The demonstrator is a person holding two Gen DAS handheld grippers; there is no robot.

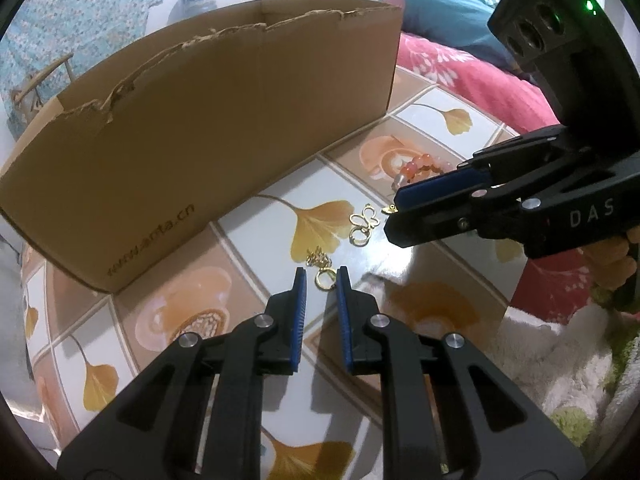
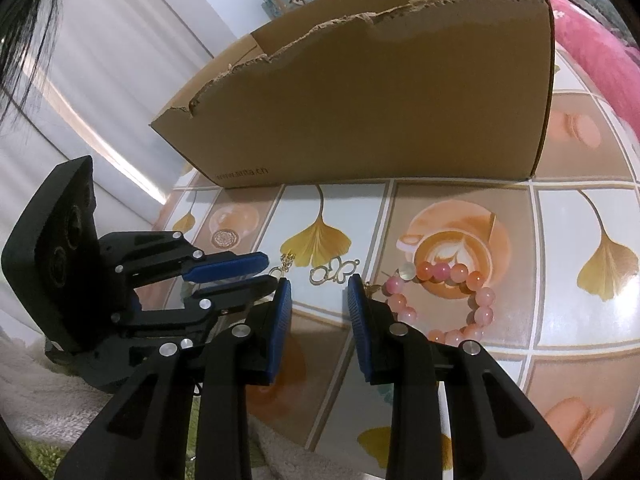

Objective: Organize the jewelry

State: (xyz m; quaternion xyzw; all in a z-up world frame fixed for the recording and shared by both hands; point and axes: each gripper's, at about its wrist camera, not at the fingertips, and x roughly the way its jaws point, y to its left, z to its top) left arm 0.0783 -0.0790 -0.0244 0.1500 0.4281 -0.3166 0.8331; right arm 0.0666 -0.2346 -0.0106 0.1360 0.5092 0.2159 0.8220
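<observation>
Just above centre-bottom of the left wrist view, the left gripper [image 1: 321,276] stands with its blue pads apart, a gold ring earring [image 1: 325,276] lying on the table [image 1: 400,264] between the tips. Up-right, a gold butterfly charm [image 1: 363,222] sits beside the right gripper [image 2: 319,285], also parted and apparently empty. Behind stands the cardboard box [image 1: 192,128].

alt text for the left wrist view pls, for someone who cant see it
The left claw is open just above a small gold earring on a tiled tabletop. A gold butterfly charm lies beyond it, with the right claw reaching in from the right near a pink bead bracelet. A torn cardboard box stands behind.
</observation>
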